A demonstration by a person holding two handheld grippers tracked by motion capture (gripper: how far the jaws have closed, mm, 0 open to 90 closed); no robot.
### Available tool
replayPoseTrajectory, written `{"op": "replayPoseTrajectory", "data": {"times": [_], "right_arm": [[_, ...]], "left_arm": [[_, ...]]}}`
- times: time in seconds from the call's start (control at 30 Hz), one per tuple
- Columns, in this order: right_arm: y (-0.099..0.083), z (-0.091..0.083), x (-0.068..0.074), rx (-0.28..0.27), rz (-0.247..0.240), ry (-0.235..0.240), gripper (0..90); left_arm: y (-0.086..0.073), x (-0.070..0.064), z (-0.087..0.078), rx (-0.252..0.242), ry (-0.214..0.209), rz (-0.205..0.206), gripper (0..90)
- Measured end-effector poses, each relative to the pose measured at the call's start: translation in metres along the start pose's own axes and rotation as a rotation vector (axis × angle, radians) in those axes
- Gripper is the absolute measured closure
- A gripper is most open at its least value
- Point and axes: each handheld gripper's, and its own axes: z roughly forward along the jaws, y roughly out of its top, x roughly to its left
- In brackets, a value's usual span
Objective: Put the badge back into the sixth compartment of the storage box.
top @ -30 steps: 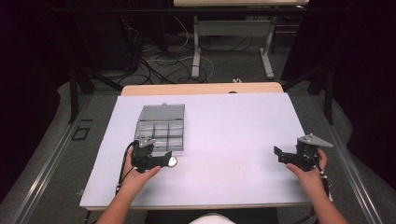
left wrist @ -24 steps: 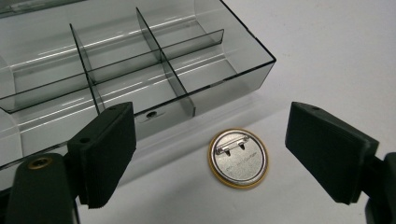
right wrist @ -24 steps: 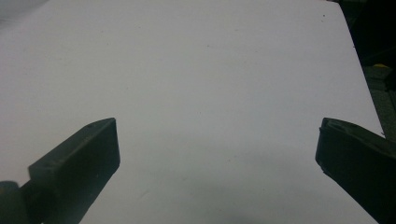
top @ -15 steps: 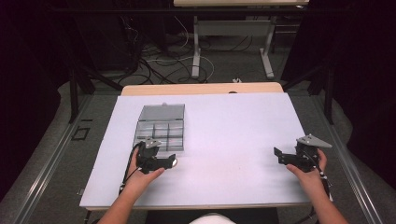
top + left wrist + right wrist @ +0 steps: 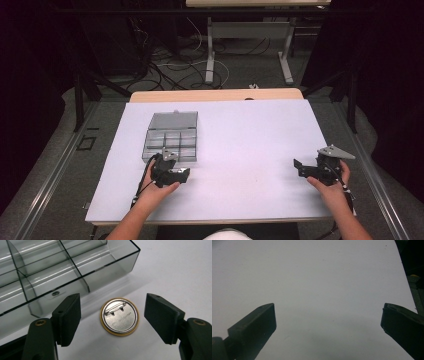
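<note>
Left gripper (image 5: 112, 320): jaws spread wide, holding nothing. Its two black pads (image 5: 68, 318) stand on either side of the badge without touching it. In the high view this gripper (image 5: 170, 171) sits low over the table, at the near edge of the organiser box, with its cable trailing back along the forearm.

Pin badge (image 5: 119, 316): round, gold-rimmed, lying flat on the table with its silver back and clasp pin facing up. It sits between the open jaws, roughly centred, just beside the near wall of the box and apart from it.

Organiser box (image 5: 75, 267): clear smoky plastic, divided into compartments. The compartments seen in the left gripper view hold nothing. In the high view the box (image 5: 172, 135) lies on the left half of the table, its lid folded back on the far side.

Right gripper (image 5: 328, 325): jaws wide apart, holding nothing, bare table surface between them. In the high view it (image 5: 320, 167) rests in the person's right hand near the table's right edge, well apart from the badge and box, grey three-cornered plate on top.

Table (image 5: 250, 135): pale white top, with a wooden strip along its far edge.
</note>
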Motion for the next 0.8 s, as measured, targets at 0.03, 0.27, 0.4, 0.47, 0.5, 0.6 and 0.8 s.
{"op": "replayPoseTrajectory", "data": {"times": [0.03,0.27,0.4,0.47,0.5,0.6,0.8], "right_arm": [[-0.0001,0.0,-0.0002,0.0,-0.001,-0.001,0.0],[-0.001,-0.0003,-0.001,-0.004,-0.01,0.0,0.0],[-0.0014,-0.0001,-0.0013,-0.006,-0.011,-0.005,0.0],[-0.0014,-0.0002,-0.0015,0.0,-0.009,0.0,0.0],[-0.0015,-0.0001,-0.0015,0.0,-0.01,0.001,0.0],[-0.0014,0.0002,-0.0017,0.002,-0.012,0.001,0.0],[-0.001,0.0007,-0.001,0.002,-0.013,0.006,0.0]], "left_arm": [[-0.0004,-0.001,0.0016,-0.004,0.002,0.001,30.8],[-0.0009,-0.0035,0.0063,0.03,0.005,0.016,33.2],[-0.0018,-0.0036,0.0089,0.033,0.003,0.017,34.9],[-0.0019,-0.0033,0.0093,0.038,0.004,0.02,35.6],[-0.002,-0.0031,0.0095,0.04,0.006,0.021,36.2],[-0.0026,-0.003,0.0107,0.039,0.003,0.015,36.9],[-0.0034,-0.0036,0.0115,0.039,-0.002,0.014,39.0]]}}
